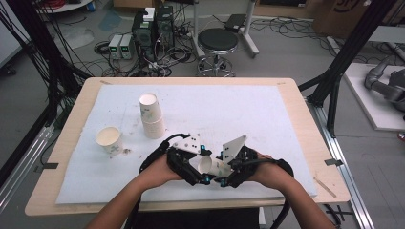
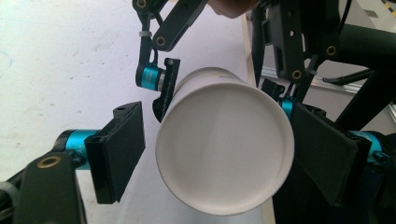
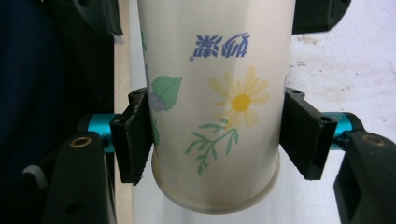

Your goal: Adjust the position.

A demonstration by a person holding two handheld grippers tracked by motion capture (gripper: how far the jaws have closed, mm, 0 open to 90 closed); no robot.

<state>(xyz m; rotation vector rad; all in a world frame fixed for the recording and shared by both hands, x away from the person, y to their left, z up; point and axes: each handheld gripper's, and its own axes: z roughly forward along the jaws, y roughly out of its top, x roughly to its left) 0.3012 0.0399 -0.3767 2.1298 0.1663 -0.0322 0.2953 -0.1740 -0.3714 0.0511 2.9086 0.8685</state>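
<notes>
Held item: paper cup (image 1: 208,165), lifted near the table's front edge (image 1: 143,206), clamped across its flowered wall by the right gripper (image 3: 215,140). Left gripper (image 2: 219,156): jaws straddling the cup's base end, pads apart from it on at least one side, no grip yet; handover judged half done. Farther back: single cup (image 1: 109,140), then a stack of cups (image 1: 151,116), both on the white mat (image 1: 229,109), well apart from the grippers; open room right and behind.
</notes>
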